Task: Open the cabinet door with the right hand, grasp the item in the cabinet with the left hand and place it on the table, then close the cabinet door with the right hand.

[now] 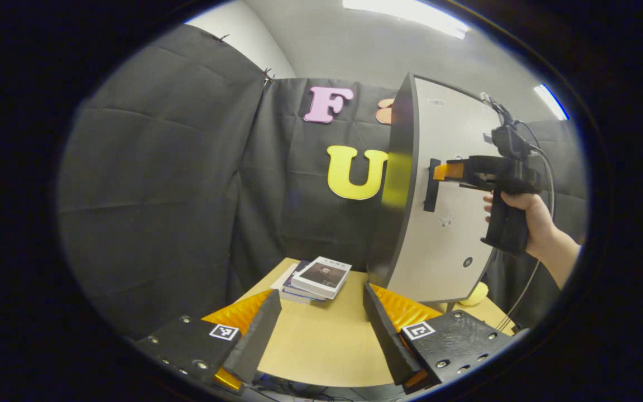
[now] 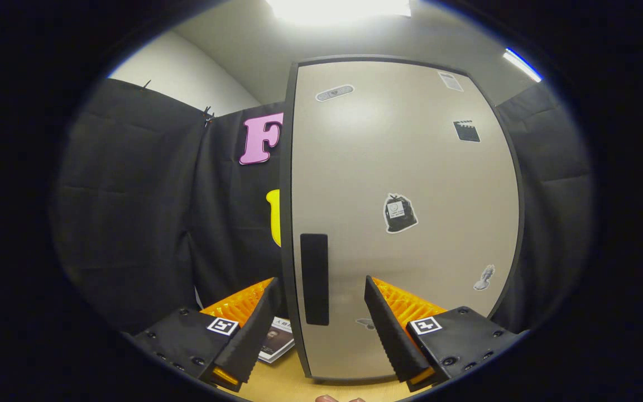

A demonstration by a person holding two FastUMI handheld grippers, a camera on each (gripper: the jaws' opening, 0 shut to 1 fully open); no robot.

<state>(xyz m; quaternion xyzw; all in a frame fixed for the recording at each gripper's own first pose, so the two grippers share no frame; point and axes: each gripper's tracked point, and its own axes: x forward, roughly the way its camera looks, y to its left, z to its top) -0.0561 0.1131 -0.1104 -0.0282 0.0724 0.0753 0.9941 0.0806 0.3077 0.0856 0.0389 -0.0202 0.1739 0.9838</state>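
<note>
Jaws spread on both; right gripper (image 1: 438,172) nears door handle (image 2: 314,278)

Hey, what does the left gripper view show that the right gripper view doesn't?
Left gripper view: a hand holding the right gripper at the beige cabinet door's black vertical handle, plus the left gripper, open. Right gripper view: the door face-on with a black bag-shaped sticker. Both: door, handle, stacked books, tan wooden table.
</note>
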